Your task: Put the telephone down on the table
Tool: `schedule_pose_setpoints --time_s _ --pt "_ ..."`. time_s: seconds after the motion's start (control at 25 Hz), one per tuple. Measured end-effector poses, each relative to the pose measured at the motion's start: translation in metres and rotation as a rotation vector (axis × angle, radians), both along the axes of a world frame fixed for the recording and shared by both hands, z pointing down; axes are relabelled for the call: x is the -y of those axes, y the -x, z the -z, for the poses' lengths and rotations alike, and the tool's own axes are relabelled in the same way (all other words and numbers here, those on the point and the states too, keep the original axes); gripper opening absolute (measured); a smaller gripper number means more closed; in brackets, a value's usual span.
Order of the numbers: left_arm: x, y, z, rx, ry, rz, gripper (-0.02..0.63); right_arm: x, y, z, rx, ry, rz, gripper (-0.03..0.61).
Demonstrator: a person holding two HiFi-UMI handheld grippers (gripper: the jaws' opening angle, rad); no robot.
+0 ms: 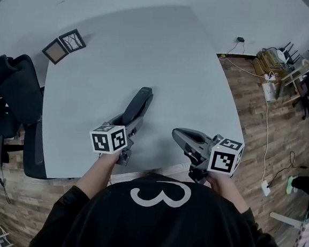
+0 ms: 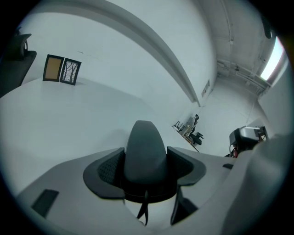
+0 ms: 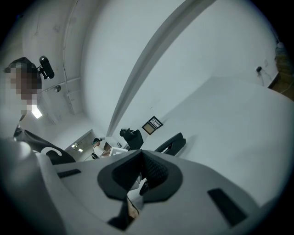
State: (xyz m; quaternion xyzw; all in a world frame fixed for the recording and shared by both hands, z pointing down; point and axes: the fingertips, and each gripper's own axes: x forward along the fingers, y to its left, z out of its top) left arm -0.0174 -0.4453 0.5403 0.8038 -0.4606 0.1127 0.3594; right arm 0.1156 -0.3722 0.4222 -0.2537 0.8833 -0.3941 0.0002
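Observation:
The telephone (image 1: 139,104) is a dark grey handset. It lies lengthwise between the jaws of my left gripper (image 1: 133,119), low over the white table (image 1: 166,51) near its front edge. Whether it touches the tabletop I cannot tell. In the left gripper view the handset (image 2: 146,151) fills the gap and both pads press on its sides, so the left gripper (image 2: 146,170) is shut on it. My right gripper (image 1: 179,133) hovers to the right of it, apart from the handset, jaws together and empty. The right gripper view shows the handset (image 3: 172,144) beyond the right gripper (image 3: 140,170).
Two small picture frames (image 1: 64,45) stand at the table's far left corner. A black office chair (image 1: 17,95) sits against the table's left side. Wooden floor with cables and a power strip (image 1: 264,186) runs along the right.

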Motion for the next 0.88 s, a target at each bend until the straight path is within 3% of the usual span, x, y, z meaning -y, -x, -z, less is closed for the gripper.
schedule_pose_setpoints --time_s 0.24,0.52,0.76,0.88 --pt "0.0 -0.006 -0.025 0.086 0.002 -0.011 0.295 0.002 -0.008 -0.006 -0.008 0.027 -0.013 0.009" --pt "-0.006 -0.01 -0.043 0.259 -0.038 -0.063 0.295 0.006 -0.008 -0.013 -0.013 0.036 -0.017 0.01" --pt "-0.009 -0.013 -0.055 0.481 -0.071 -0.129 0.298 0.008 -0.003 -0.014 -0.018 0.041 -0.011 0.009" --pt "-0.012 -0.015 -0.062 0.506 -0.061 -0.166 0.299 0.006 0.001 -0.014 -0.019 0.034 -0.004 0.01"
